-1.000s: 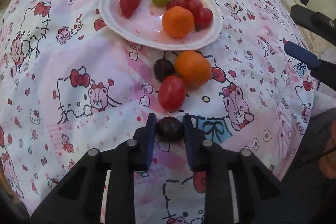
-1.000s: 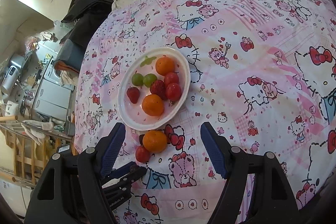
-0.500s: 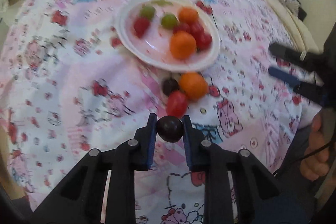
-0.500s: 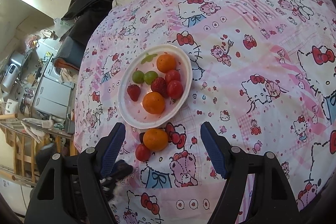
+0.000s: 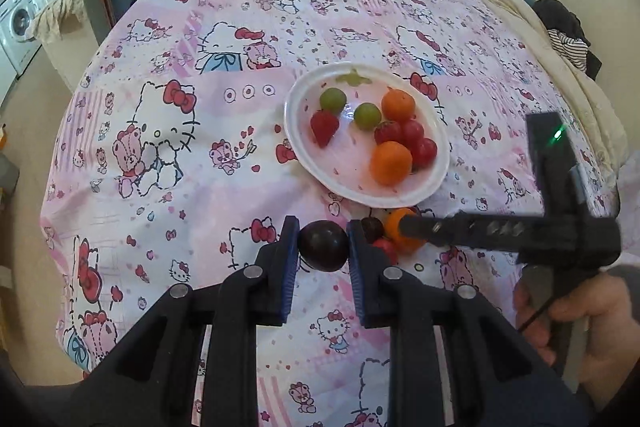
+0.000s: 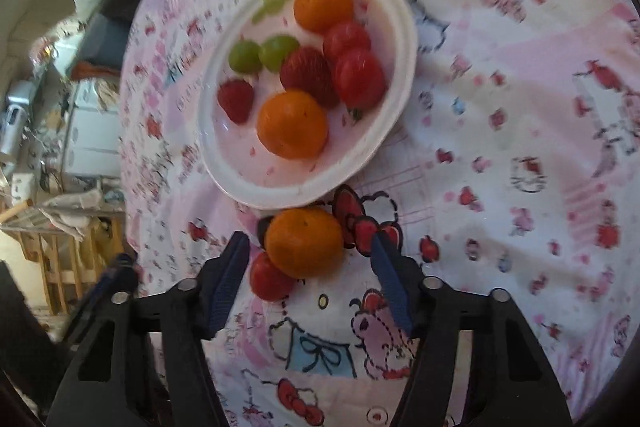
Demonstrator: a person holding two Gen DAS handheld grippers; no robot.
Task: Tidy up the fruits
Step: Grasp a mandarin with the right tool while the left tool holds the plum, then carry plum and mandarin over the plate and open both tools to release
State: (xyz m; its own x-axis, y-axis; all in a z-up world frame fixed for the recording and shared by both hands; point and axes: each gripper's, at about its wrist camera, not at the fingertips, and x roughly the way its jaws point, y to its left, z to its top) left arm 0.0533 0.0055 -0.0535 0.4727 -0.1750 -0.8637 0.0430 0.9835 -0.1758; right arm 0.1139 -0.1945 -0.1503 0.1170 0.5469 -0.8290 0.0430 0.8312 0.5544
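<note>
1. Bedsheet (image 5: 168, 155) with cartoon print; white plate (image 5: 438, 183) already holds most fruit.
2. Left gripper (image 5: 323, 247) clamped on dark plum (image 5: 323, 245), now lifted clear of the sheet, short of the plate.
3. Right gripper (image 6: 310, 255) has dropped in, wide open, straddling loose orange (image 6: 304, 242); red tomato (image 6: 269, 279) beside it.
4. Plum goes in next.

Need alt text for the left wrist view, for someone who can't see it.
The left gripper holds a dark plum above a pink cartoon-print cloth. Beyond it a white plate carries oranges, strawberries, tomatoes and green grapes. The right gripper reaches in from the right over a loose orange.
</note>
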